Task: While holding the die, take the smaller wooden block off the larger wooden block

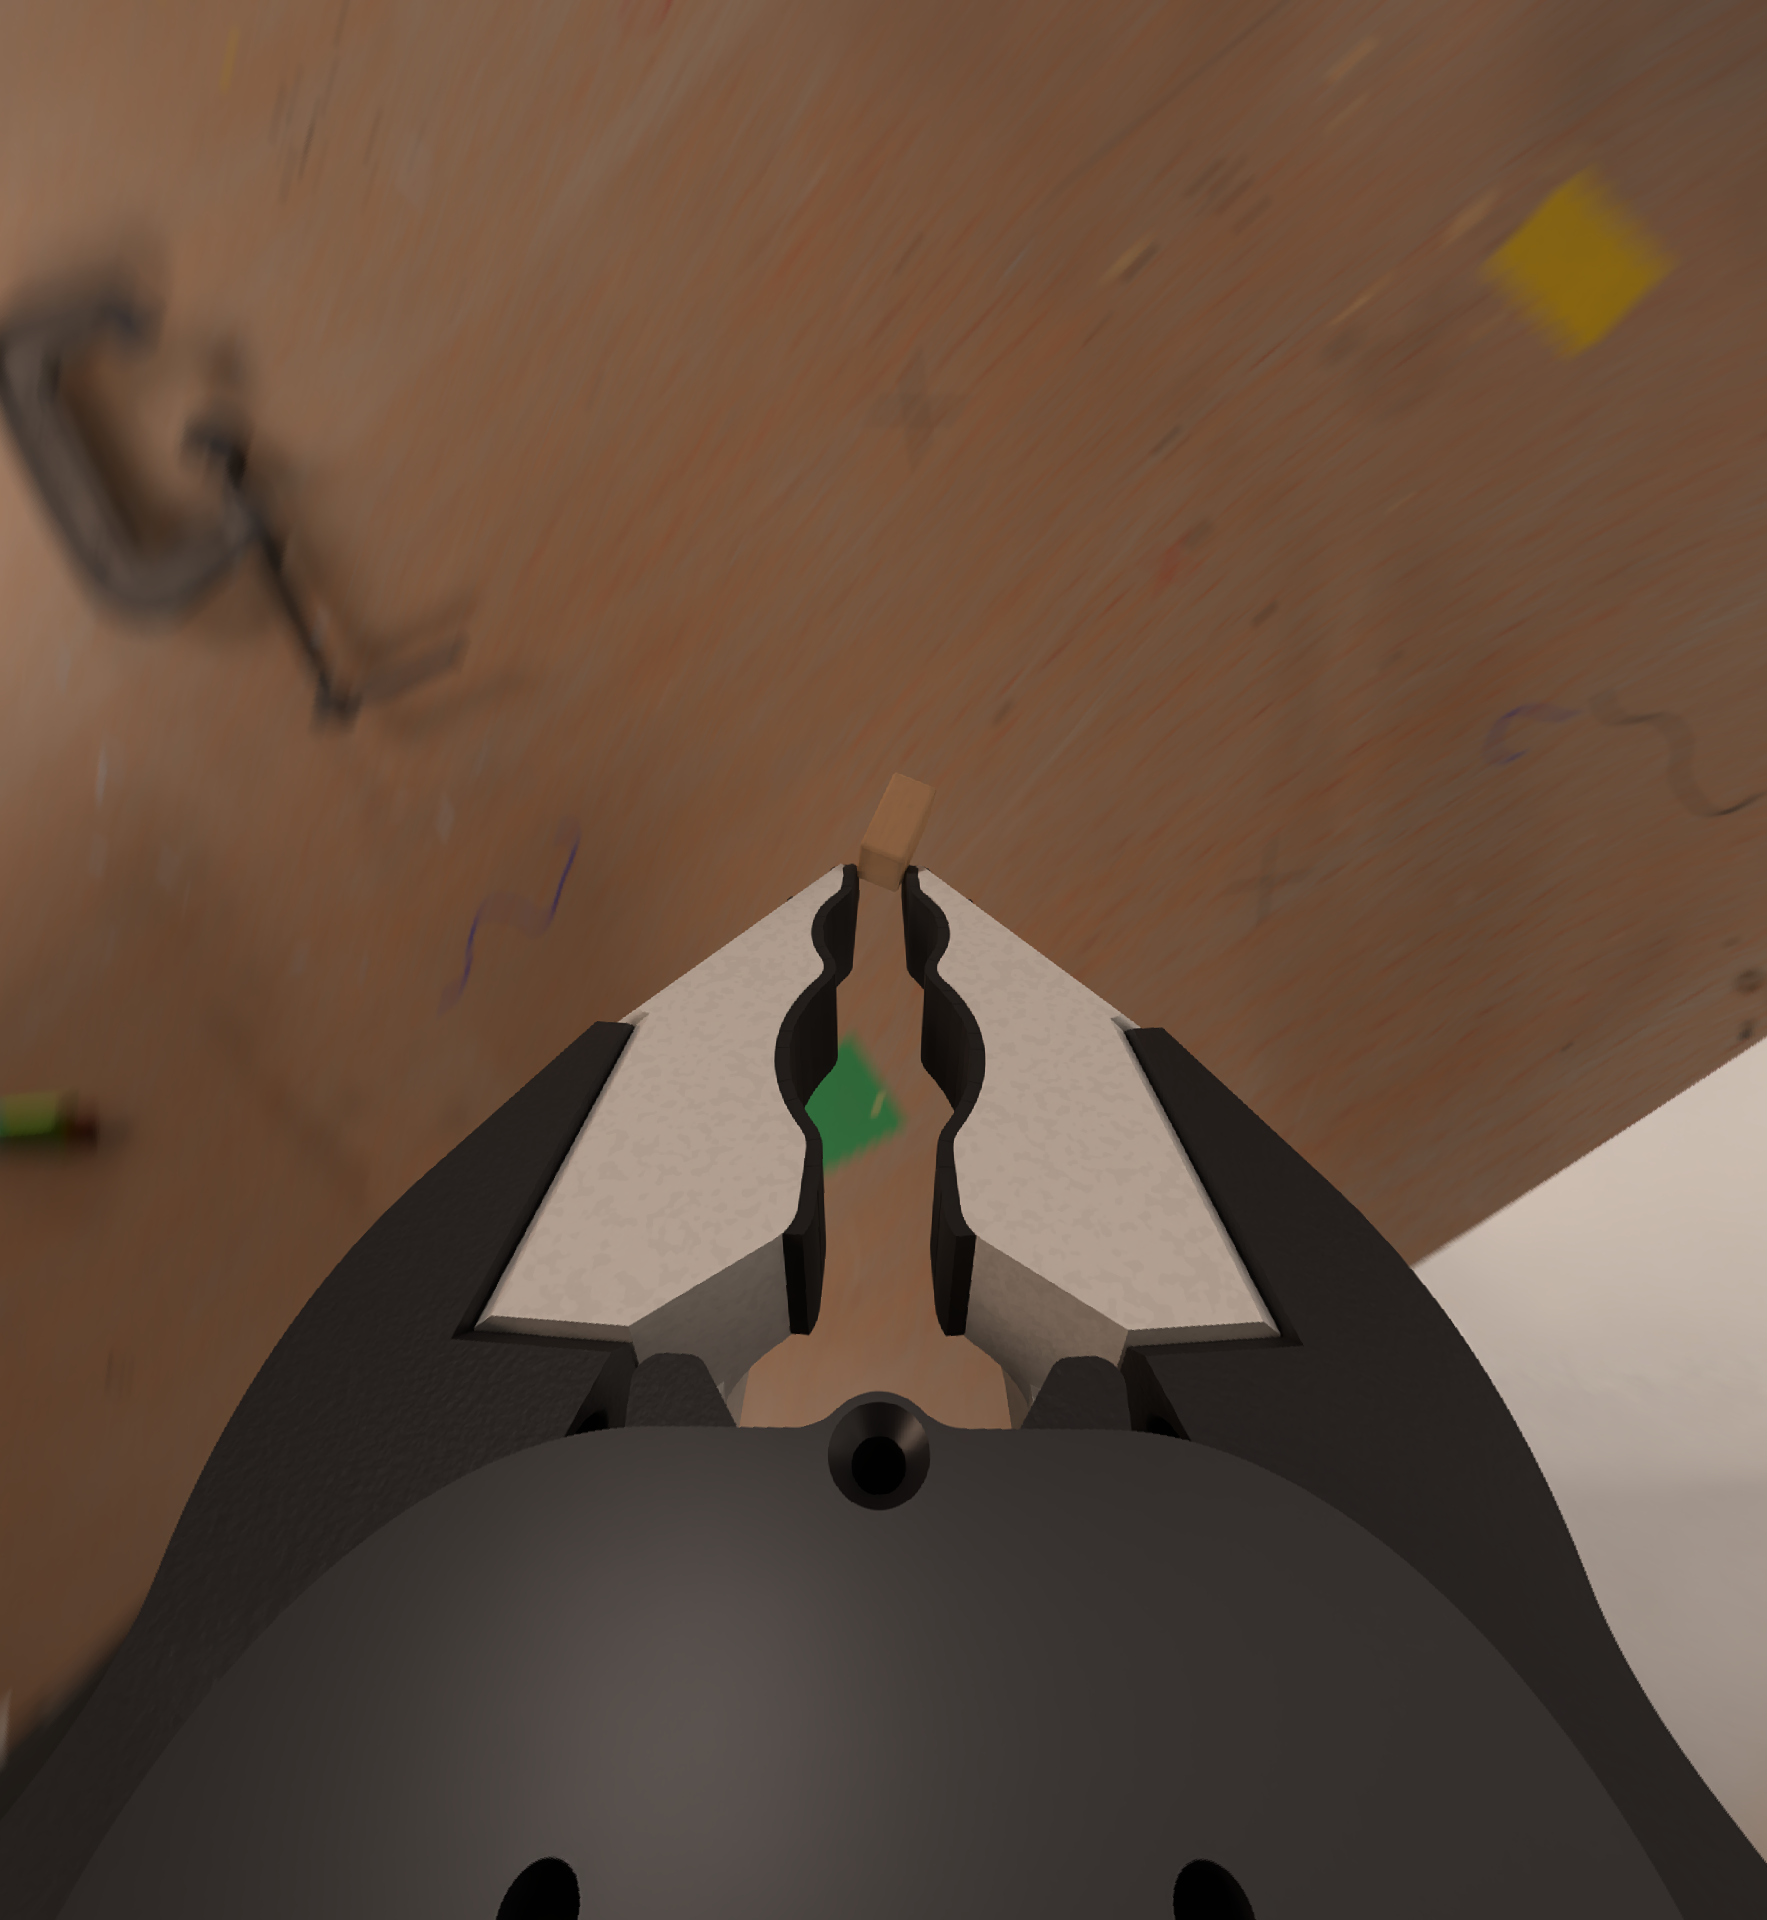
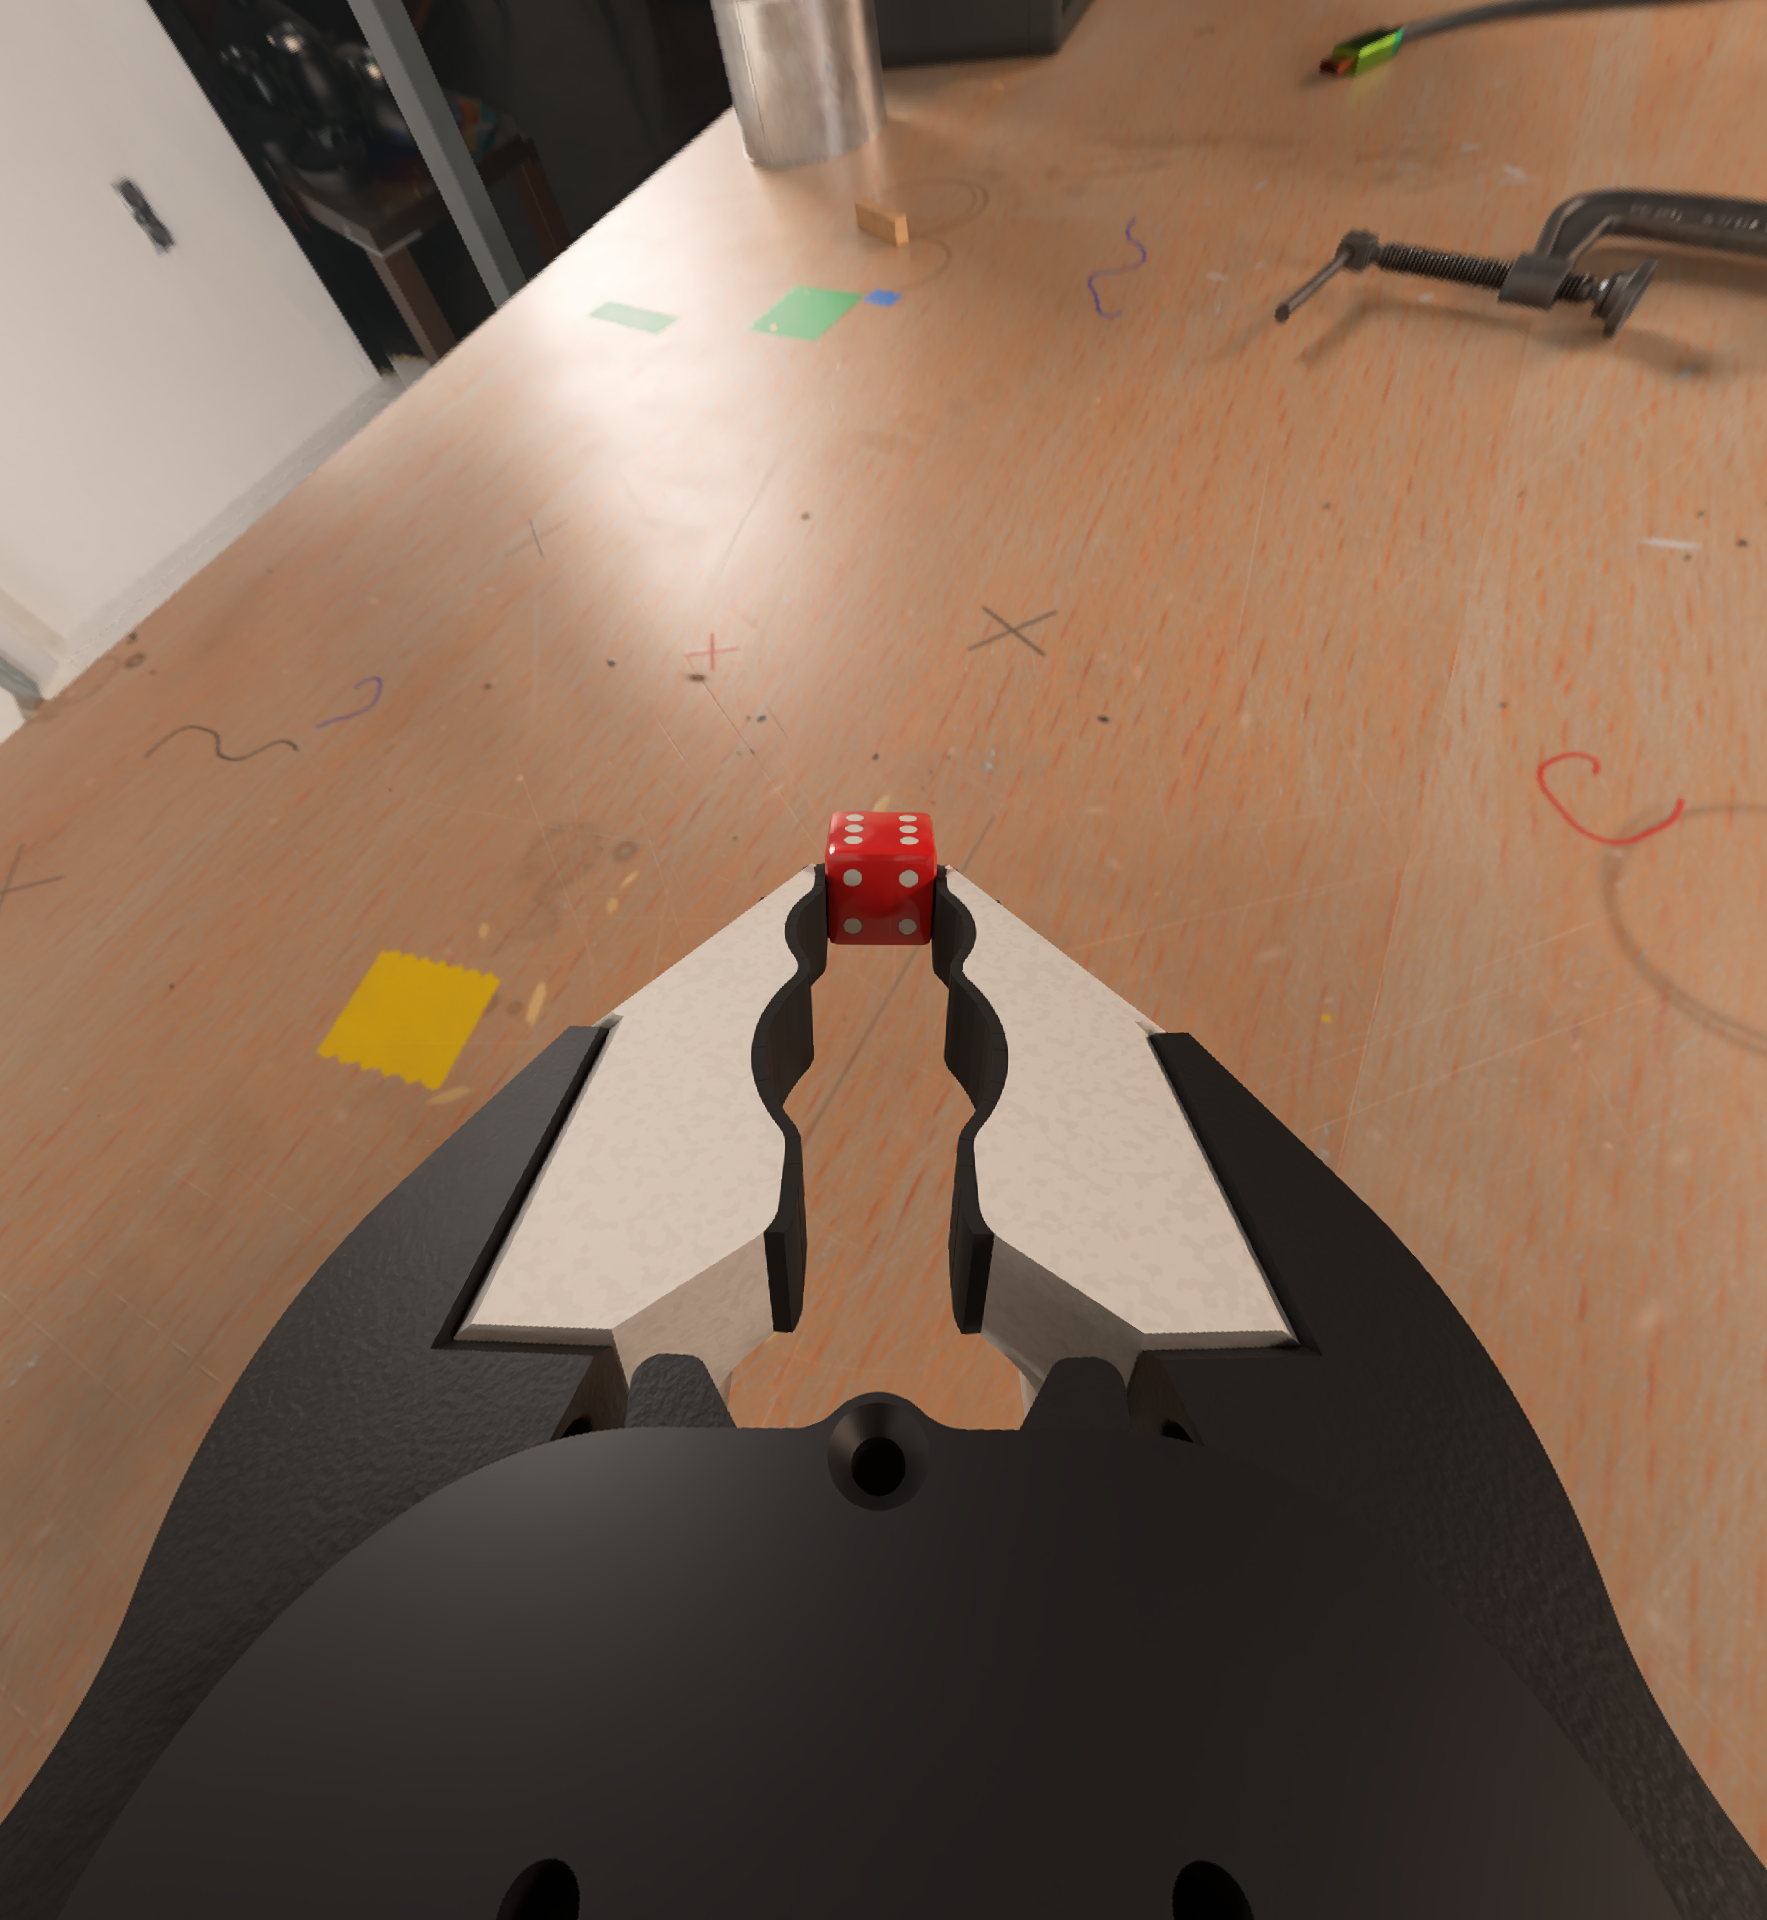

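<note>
The red die (image 2: 880, 879), white-pipped, sits upright. The smaller wooden block (image 1: 895, 831), pale, is tilted; the larger wooden block (image 2: 881, 222) lies far beyond the die.

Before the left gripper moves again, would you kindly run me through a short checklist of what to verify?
1. Right gripper shut on the red die: ok.
2. Left gripper shut on the small wooden block: ok, though only at the fingertips.
3. Small block lifted clear of the larger wooden block: ok, nothing sits on it in the right wrist view.
4. Grip on the small block secure: cannot tell.
5. C-clamp away from both grippers: ok.
</note>
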Controlling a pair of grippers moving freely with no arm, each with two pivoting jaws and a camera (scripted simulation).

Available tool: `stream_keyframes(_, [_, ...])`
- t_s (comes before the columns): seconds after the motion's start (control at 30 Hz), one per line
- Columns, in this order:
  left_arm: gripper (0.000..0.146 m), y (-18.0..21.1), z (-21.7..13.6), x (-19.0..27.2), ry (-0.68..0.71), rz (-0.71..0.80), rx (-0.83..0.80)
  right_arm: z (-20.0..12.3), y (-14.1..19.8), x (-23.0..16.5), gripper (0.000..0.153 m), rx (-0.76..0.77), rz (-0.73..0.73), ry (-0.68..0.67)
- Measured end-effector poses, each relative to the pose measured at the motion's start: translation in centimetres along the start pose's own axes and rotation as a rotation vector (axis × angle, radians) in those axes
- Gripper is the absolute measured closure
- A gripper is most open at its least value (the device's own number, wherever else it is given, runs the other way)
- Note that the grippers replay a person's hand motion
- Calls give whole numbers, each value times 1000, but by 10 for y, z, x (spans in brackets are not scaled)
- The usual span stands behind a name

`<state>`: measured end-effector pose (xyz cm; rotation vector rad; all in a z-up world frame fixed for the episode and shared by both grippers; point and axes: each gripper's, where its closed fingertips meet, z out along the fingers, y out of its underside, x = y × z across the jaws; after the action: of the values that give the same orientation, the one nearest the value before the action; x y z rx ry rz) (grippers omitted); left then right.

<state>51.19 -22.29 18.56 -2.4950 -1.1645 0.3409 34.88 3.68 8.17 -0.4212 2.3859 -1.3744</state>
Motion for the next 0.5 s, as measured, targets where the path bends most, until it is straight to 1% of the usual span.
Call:
stream_keyframes(0.03, [138, -21, 6, 17, 39, 59, 64, -2, -3, -1, 134, 11, -4, -2])
stream_keyframes(0.1, [138, -54, 28, 46, 103, 134, 125, -8, -9, -4, 134, 22, -25, 9])
stream_keyframes(0.2, [138, -90, 81, 85, 206, 221, 154, -19, -15, -8, 134, 34, -38, 21])
stream_keyframes(0.27, [138, -108, 123, 102, 257, 232, 145, -28, -14, -9, 134, 28, -33, 31])
stream_keyframes(0.3, [138, -116, 143, 105, 252, 233, 140, -33, -13, -8, 134, 18, -31, 42])
stream_keyframes(0.4, [138, -136, 194, 106, 164, 265, 123, -45, -5, -5, 134, -27, -22, 76])
stream_keyframes(0.5, [138, -139, 224, 114, 130, 350, 43, -54, -6, -4, 134, -14, -12, 81])
